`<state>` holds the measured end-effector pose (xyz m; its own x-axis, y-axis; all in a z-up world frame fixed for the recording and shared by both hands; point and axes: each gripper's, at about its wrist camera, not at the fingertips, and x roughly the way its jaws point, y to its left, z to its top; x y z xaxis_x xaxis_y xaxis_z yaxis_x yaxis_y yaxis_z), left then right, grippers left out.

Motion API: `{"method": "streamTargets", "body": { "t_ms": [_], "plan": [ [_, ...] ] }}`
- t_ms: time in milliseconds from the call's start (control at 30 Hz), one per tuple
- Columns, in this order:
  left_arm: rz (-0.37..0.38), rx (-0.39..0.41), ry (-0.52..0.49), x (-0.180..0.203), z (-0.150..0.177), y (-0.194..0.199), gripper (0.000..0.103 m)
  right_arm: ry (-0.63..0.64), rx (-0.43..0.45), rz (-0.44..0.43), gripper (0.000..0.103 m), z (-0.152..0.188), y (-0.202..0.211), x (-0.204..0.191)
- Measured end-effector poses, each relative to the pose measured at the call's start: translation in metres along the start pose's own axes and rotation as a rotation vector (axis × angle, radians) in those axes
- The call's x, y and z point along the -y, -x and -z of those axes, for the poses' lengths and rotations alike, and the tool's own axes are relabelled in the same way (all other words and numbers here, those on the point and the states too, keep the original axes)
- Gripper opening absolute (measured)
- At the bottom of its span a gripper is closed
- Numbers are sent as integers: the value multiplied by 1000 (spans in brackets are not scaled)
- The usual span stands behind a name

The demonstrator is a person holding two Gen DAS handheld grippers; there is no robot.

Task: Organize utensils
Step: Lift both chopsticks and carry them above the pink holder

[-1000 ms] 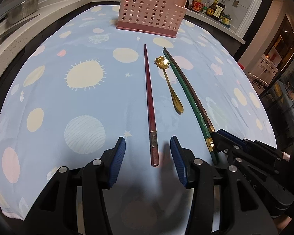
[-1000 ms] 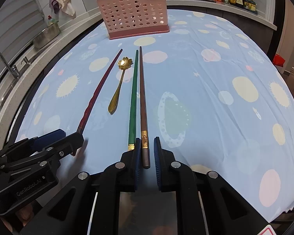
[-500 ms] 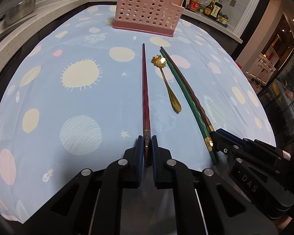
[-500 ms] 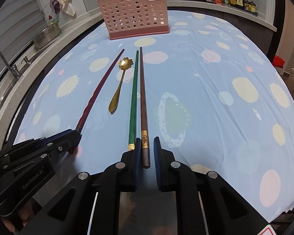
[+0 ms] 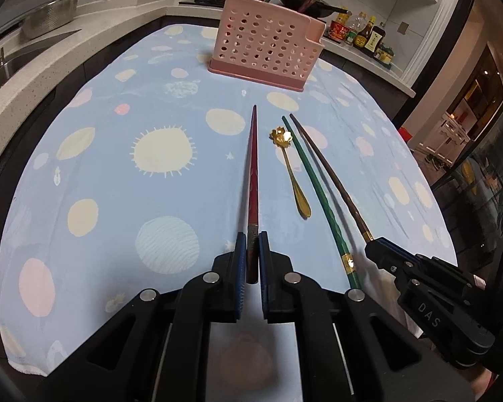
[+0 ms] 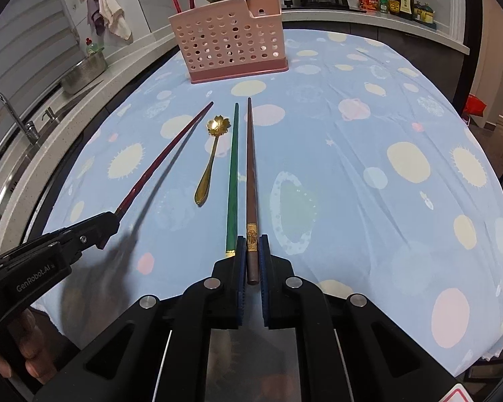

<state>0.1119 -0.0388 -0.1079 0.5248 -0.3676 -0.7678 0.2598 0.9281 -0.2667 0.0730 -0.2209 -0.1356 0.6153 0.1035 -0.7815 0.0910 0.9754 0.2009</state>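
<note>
A dark red lacquered chopstick point(image 5: 252, 181) is clamped by the left gripper point(image 5: 250, 251) at frame centre, apparently lifted; a brown gold-banded chopstick point(image 6: 250, 181) is pinched by the right gripper point(image 6: 250, 254).

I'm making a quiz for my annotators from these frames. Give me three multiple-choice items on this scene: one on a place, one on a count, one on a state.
1. The gold spoon lies between:
A. the red chopstick and the green chopstick
B. the green and brown chopsticks
C. the brown chopstick and the holder

2. How many chopsticks are in front of the holder?
A. two
B. three
C. five

3. The left tool is:
A. open over the spoon
B. open, empty
C. shut on the red chopstick

Answers:
1 A: red is on the spoon's left, green on its right.
2 B: red, green, brown.
3 C: its pads clamp the red chopstick's end; the right tool likewise clamps the brown one.
</note>
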Motion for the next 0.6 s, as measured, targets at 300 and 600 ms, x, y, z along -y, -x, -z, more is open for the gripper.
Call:
{"method": "streamTargets", "body": {
  "t_ms": [300, 600],
  "plan": [
    [15, 113, 28, -2, -29, 43, 7, -28, 137, -18, 7, -31, 45, 1],
    [25, 231, 37, -5, -69, 80, 7, -62, 295, -41, 7, -76, 88, 7]
  ]
}}
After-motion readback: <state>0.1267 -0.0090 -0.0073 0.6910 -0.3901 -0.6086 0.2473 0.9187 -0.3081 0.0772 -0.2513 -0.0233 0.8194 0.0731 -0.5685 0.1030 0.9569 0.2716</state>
